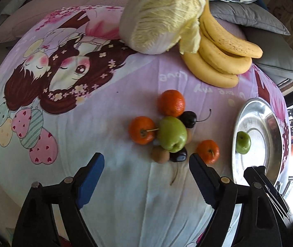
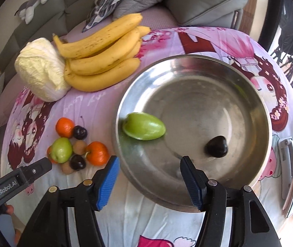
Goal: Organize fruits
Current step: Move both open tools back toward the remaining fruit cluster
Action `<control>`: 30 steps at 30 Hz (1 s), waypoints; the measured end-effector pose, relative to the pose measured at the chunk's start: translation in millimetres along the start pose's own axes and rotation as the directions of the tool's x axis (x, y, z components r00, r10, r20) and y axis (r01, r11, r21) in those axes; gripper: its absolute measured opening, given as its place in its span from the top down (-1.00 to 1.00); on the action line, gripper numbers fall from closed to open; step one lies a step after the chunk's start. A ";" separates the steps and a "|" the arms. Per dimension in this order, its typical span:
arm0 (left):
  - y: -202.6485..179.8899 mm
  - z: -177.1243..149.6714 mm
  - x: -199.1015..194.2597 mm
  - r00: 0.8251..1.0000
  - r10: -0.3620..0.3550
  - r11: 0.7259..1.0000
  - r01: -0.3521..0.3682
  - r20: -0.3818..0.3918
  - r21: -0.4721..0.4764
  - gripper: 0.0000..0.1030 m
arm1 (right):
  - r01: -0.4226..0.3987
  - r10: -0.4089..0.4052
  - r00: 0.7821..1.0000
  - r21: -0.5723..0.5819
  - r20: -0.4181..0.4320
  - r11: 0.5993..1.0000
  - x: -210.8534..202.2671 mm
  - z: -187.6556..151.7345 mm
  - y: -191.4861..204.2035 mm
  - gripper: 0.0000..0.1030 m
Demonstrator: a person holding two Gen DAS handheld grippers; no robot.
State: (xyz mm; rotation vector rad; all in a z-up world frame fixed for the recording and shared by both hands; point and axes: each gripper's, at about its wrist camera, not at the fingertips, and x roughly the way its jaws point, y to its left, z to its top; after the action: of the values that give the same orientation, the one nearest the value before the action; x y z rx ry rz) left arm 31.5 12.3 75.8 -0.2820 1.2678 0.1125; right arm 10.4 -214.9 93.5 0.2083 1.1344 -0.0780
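Hovering with its blue-padded jaws spread wide and holding nothing, the right gripper (image 2: 149,180) hangs over the near rim of the round stainless-steel bowl (image 2: 249,94), which holds a green pear-shaped fruit (image 2: 144,126) and a dark cherry (image 2: 217,146) lying apart. The left gripper (image 1: 146,178), likewise wide open and empty, sits just short of the small fruit pile (image 1: 172,128) on the pink cartoon-print cloth (image 1: 109,107): three orange tangerines, a green apple, dark cherries and brownish round fruits, mostly touching. Printed white on the left gripper's black arm (image 2: 16,182) is "GenRobot.AI". Faint white script on the cloth is not legible. Beyond lie a yellow banana bunch (image 2: 103,55) touching a pale napa cabbage (image 2: 40,70)
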 end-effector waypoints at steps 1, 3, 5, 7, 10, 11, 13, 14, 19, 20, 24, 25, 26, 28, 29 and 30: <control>6.7 0.0 0.4 1.000 0.010 1.000 -0.010 0.004 -0.013 -0.65 | -0.011 0.011 1.000 -0.022 -0.004 1.000 0.4 -3.0 9.2 -0.27; 19.6 0.1 2.1 1.000 0.026 0.999 -0.025 0.007 -0.038 -0.65 | -0.028 0.027 1.000 -0.066 -0.012 0.997 2.2 -8.3 26.1 -0.27; 32.2 -0.4 3.5 0.999 0.038 0.997 -0.037 0.008 -0.065 -0.66 | -0.046 0.043 0.999 -0.111 -0.025 0.993 5.9 -13.0 42.0 -0.27; 43.6 -0.6 4.9 0.998 0.055 0.995 -0.054 0.008 -0.081 -0.68 | -0.072 0.066 0.997 -0.145 -0.047 0.987 10.1 -19.3 55.9 -0.27; 56.7 -1.0 8.2 0.997 0.078 0.992 -0.076 0.011 -0.102 -0.73 | -0.077 0.065 0.996 -0.190 -0.069 0.979 16.3 -27.1 72.5 -0.27; 60.5 -1.6 9.2 0.997 0.079 0.991 -0.077 0.009 -0.110 -0.73 | -0.077 0.063 0.995 -0.201 -0.073 0.977 18.0 -29.2 76.4 -0.27; 67.1 -2.4 11.4 0.997 0.074 0.989 -0.073 0.007 -0.129 -0.73 | -0.076 0.061 0.995 -0.211 -0.080 0.975 21.8 -31.3 81.9 -0.27; 69.5 -2.5 12.8 0.997 0.072 0.988 -0.070 0.006 -0.137 -0.73 | -0.074 0.058 0.995 -0.215 -0.081 0.974 23.1 -32.2 84.3 -0.27; 71.5 -3.2 19.8 0.997 0.074 0.987 -0.073 0.000 -0.143 -0.73 | -0.056 0.036 0.995 -0.234 -0.089 0.971 29.2 -34.3 92.8 -0.27; 71.2 -3.2 21.4 0.998 0.069 0.988 -0.069 -0.002 -0.141 -0.73 | -0.054 0.034 0.995 -0.237 -0.090 0.970 30.2 -34.0 93.9 -0.27; 67.4 -2.4 25.5 0.999 0.052 0.991 -0.052 -0.007 -0.125 -0.76 | -0.049 0.026 0.995 -0.241 -0.097 0.969 34.0 -34.0 95.1 -0.31; 66.6 -1.5 26.4 0.999 0.052 0.992 -0.053 -0.008 -0.119 -0.84 | -0.048 0.025 0.995 -0.241 -0.098 0.969 35.1 -33.9 95.3 -0.35; 66.2 -1.3 26.0 0.999 0.053 0.992 -0.052 -0.003 -0.116 -0.87 | -0.046 0.023 0.995 -0.240 -0.100 0.970 36.2 -33.6 95.1 -0.37; 66.8 0.1 25.1 0.999 0.051 0.992 -0.050 0.005 -0.118 -0.87 | -0.042 0.017 0.995 -0.239 -0.103 0.970 38.5 -33.0 94.5 -0.46; 67.7 0.8 23.9 0.999 0.050 0.991 -0.049 0.011 -0.121 -0.87 | -0.041 0.016 0.994 -0.239 -0.107 0.970 39.6 -32.4 93.9 -0.48; 69.0 2.1 22.4 0.999 0.051 0.991 -0.049 0.014 -0.125 -0.87 | -0.042 0.016 0.994 -0.238 -0.111 0.970 40.3 -31.7 93.1 -0.53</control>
State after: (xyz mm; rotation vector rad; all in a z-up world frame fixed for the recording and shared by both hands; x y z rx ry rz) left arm 23.7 77.5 44.9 -0.3555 1.2528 0.2372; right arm 14.8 -115.7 55.8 0.0133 1.2371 0.0976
